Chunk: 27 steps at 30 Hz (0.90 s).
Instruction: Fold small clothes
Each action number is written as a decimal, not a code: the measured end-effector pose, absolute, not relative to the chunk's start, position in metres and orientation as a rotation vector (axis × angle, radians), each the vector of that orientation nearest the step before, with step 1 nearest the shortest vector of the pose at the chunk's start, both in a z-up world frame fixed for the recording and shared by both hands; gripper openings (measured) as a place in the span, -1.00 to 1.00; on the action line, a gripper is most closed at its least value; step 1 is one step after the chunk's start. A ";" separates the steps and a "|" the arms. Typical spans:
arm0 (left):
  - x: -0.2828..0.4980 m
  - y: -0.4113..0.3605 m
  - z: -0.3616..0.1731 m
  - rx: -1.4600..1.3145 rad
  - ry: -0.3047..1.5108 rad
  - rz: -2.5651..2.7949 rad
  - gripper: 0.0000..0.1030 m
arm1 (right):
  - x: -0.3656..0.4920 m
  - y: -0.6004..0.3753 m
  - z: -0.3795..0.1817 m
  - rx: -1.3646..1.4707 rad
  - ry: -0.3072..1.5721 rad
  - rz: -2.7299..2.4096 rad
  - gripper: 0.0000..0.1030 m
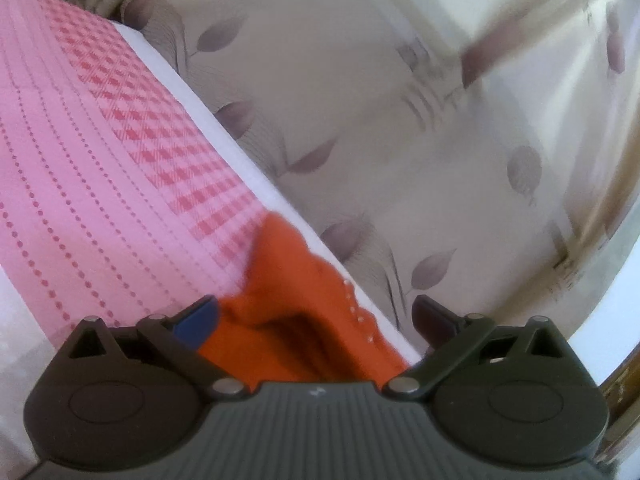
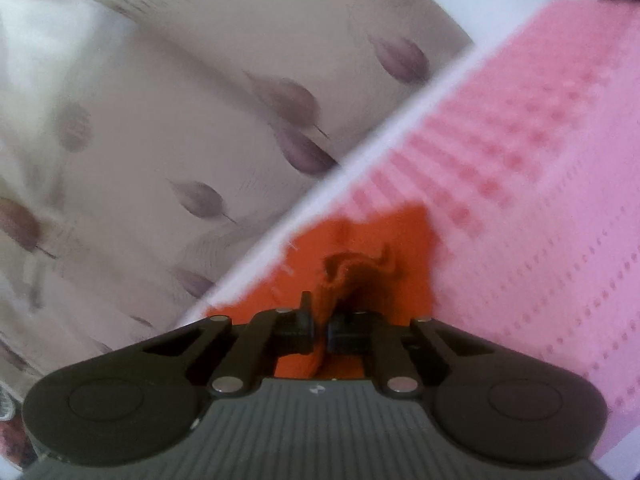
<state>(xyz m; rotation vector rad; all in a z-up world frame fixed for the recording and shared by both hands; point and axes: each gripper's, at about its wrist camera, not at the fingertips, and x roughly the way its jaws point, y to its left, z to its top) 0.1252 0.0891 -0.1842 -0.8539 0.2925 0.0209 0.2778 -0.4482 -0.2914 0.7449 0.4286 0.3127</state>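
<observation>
An orange garment lies on a pink cloth near the white edge of the surface. My left gripper is open, its fingers spread on either side of the orange fabric and just above it. In the right wrist view my right gripper is shut on a bunched fold of the orange garment, which rises between the fingers. The rest of the garment is hidden under both grippers.
The pink cloth, with a checked band and dotted lines, covers the work surface. Its white edge runs diagonally. Beyond it hangs a beige curtain with purple leaves, which also shows in the right wrist view.
</observation>
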 end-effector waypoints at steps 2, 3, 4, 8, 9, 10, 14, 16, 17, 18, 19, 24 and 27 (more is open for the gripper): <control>0.126 0.088 -0.184 -0.839 0.292 0.037 1.00 | 0.281 -0.444 -0.292 0.713 0.453 0.294 -0.77; 0.126 0.088 -0.184 -0.839 0.292 0.039 1.00 | 0.286 -0.442 -0.298 0.688 0.498 0.267 -0.78; 0.126 0.089 -0.185 -0.836 0.292 0.041 1.00 | 0.289 -0.442 -0.305 0.673 0.525 0.244 -0.80; 0.126 0.089 -0.185 -0.826 0.292 0.052 1.00 | 0.291 -0.448 -0.309 0.729 0.531 0.262 -0.77; 0.126 0.088 -0.185 -0.825 0.292 0.055 1.00 | 0.291 -0.450 -0.312 0.751 0.538 0.274 -0.79; 0.126 0.088 -0.185 -0.824 0.291 0.058 1.00 | 0.292 -0.452 -0.313 0.768 0.538 0.275 -0.81; 0.123 0.091 -0.184 -0.831 0.282 0.085 1.00 | 0.282 -0.468 -0.319 0.874 0.513 0.258 -0.73; 0.122 0.093 -0.184 -0.839 0.277 0.091 1.00 | 0.267 -0.479 -0.317 0.931 0.468 0.248 -0.61; 0.122 0.094 -0.184 -0.840 0.277 0.094 1.00 | 0.261 -0.482 -0.313 0.913 0.453 0.242 -0.61; 0.122 0.094 -0.184 -0.838 0.278 0.095 1.00 | 0.259 -0.480 -0.307 0.842 0.457 0.230 -0.61; 0.123 0.093 -0.184 -0.835 0.281 0.096 1.00 | 0.260 -0.475 -0.302 0.742 0.480 0.214 -0.62; 0.129 0.092 -0.180 -0.814 0.342 0.053 1.00 | 0.247 -0.489 -0.291 0.726 0.550 0.219 -0.60; 0.114 0.070 -0.159 -0.776 0.457 -0.069 1.00 | 0.198 -0.494 -0.276 0.691 0.541 0.364 -0.25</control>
